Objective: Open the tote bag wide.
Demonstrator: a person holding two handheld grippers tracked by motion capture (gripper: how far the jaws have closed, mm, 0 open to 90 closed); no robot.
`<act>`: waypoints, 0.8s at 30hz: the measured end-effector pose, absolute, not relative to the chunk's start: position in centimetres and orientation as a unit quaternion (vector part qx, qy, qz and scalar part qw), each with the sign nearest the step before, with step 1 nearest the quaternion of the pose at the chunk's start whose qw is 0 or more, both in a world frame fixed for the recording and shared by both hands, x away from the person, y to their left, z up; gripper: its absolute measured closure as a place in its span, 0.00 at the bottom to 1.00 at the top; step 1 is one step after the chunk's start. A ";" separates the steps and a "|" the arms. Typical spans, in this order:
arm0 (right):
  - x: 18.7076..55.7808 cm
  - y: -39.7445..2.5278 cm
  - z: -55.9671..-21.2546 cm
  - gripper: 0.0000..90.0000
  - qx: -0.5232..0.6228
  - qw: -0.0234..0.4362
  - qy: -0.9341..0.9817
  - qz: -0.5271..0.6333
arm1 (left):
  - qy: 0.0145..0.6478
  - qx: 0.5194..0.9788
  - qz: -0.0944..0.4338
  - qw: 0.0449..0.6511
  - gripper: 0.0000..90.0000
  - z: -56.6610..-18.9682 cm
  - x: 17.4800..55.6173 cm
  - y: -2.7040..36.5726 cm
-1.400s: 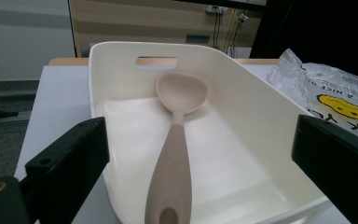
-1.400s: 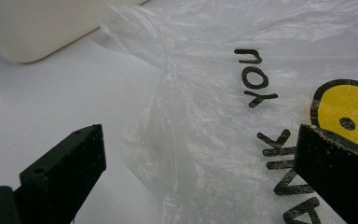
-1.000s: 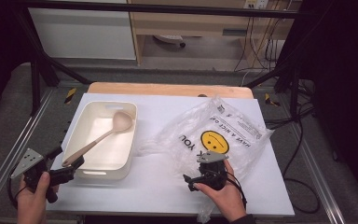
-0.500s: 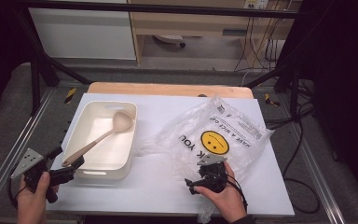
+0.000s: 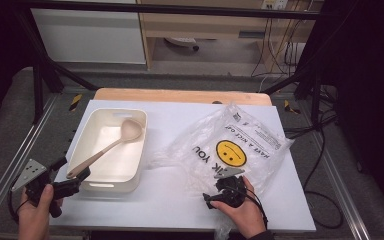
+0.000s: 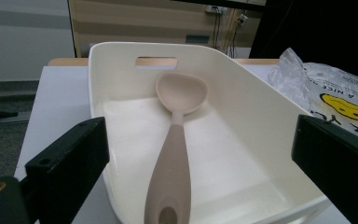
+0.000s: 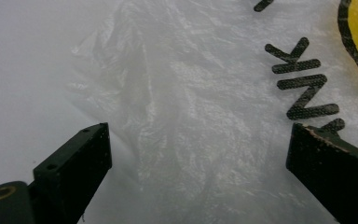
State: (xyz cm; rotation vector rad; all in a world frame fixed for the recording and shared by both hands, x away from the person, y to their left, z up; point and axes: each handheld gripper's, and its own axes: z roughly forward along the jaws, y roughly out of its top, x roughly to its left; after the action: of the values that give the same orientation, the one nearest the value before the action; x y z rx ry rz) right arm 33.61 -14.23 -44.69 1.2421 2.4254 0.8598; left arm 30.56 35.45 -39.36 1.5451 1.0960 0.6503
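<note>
A cream plastic bin (image 5: 91,135) stands on the left of the white table (image 5: 170,205). A beige spoon (image 5: 106,149) lies in it, bowl toward the far end, handle resting on the near rim. My left gripper (image 5: 71,171) is open just in front of the bin's near left corner. In the left gripper view its jaws stand wide on either side of the spoon handle (image 6: 170,172), not touching it. A crumpled clear bag (image 5: 232,145) with a yellow smiley lies at right. My right gripper (image 5: 214,190) is open, low over the bag's near edge (image 7: 177,107).
A wooden board edge (image 5: 180,95) runs along the table's far side. Metal frame rails (image 5: 10,165) flank the table. Beyond the table are cabinets and cables (image 5: 275,55) on the floor. Bare white tabletop lies between bin and bag.
My right gripper has slid a little toward the table's near edge, over the bag's front border. The left gripper, bin and spoon have stayed put.
</note>
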 end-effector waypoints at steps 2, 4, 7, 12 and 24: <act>33.7 -14.6 -44.7 0.25 0.433 0.145 0.840 0.294 | 0.461 0.650 0.273 0.539 0.04 -39.4 30.6 35.4; 33.7 -14.7 -44.8 0.29 0.435 0.145 0.839 0.292 | 0.461 0.650 0.273 0.539 0.04 -39.4 30.6 35.4; 33.7 -15.2 -44.6 0.42 0.434 0.153 0.838 0.294 | 0.461 0.650 0.274 0.539 0.04 -39.4 30.6 35.4; 33.8 -16.0 -44.5 0.71 0.436 0.155 0.833 0.303 | 0.460 0.650 0.274 0.539 0.04 -39.4 30.6 35.4; 34.6 -17.0 -44.5 1.00 0.420 0.153 0.840 0.309 | 0.460 0.651 0.273 0.539 0.04 -39.4 30.6 35.4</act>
State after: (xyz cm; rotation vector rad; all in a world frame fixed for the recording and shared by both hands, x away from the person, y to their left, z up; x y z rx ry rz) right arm 34.63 -17.01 -44.53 1.2033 2.4079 0.8868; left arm 30.59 35.38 -39.38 1.5473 1.0929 0.6482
